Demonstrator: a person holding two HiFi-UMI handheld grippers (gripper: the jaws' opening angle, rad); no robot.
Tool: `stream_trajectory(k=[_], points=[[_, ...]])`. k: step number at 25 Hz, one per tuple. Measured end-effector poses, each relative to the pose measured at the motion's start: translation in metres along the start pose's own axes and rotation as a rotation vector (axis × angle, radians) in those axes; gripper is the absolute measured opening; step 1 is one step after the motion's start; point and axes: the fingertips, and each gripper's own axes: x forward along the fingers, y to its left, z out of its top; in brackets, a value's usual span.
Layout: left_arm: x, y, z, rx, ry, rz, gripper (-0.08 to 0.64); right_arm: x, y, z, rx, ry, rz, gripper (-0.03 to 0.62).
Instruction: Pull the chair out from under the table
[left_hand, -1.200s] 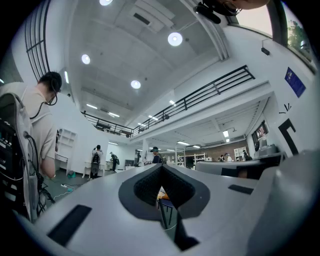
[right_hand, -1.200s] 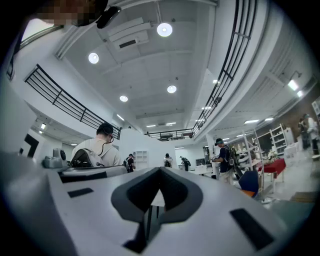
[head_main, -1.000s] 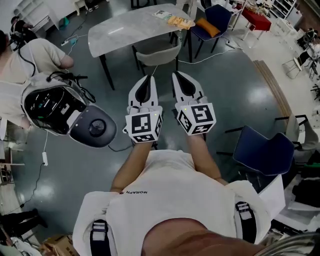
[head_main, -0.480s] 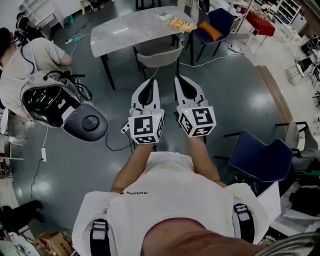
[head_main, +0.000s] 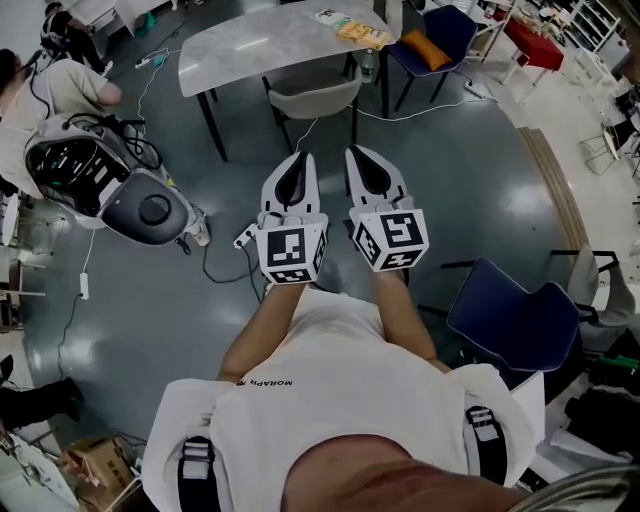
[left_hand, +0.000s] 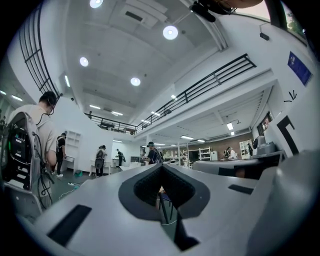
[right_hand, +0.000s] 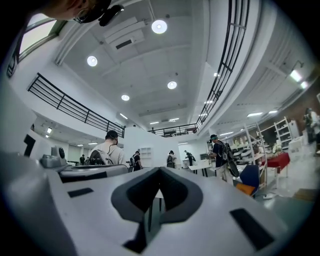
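Observation:
A grey chair (head_main: 315, 100) stands tucked under the near edge of a grey marble-topped table (head_main: 260, 45) at the top of the head view. My left gripper (head_main: 297, 163) and right gripper (head_main: 358, 158) are held side by side, pointing level at the chair and well short of it. Both are shut, with nothing between their jaws. In the left gripper view the left gripper (left_hand: 161, 169) has its jaws together, and dark legs show through the hollow. The right gripper (right_hand: 159, 172) looks the same in its own view.
A dark blue chair (head_main: 520, 315) stands close on my right. Another blue chair with an orange cushion (head_main: 425, 48) is at the table's far right. A person wearing a backpack rig (head_main: 100, 185) is at the left, and a cable (head_main: 215, 270) trails on the floor. Booklets (head_main: 352, 33) lie on the table.
The backpack rig at the left has shifted up and left in the head view, and the blue chair has slid slightly left. Both grippers stay shut, side by side.

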Motion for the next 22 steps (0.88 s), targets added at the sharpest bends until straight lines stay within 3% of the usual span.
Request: stream_trajectory(k=[11, 16, 22], points=[[0.062, -0.015, -0.041, 0.011, 0.082, 0.008, 0.002, 0.033, -0.059, -0.032, 0.034, 0.055, -0.001, 0.012], [0.115, -0.002, -0.058, -0.014, 0.106, 0.029, 0.002, 0.074, -0.093, -0.04, 0.026, 0.084, 0.007, 0.012], [0.178, 0.013, -0.081, 0.008, 0.127, 0.039, 0.002, 0.133, -0.126, -0.06, 0.043, 0.11, 0.032, 0.012]])
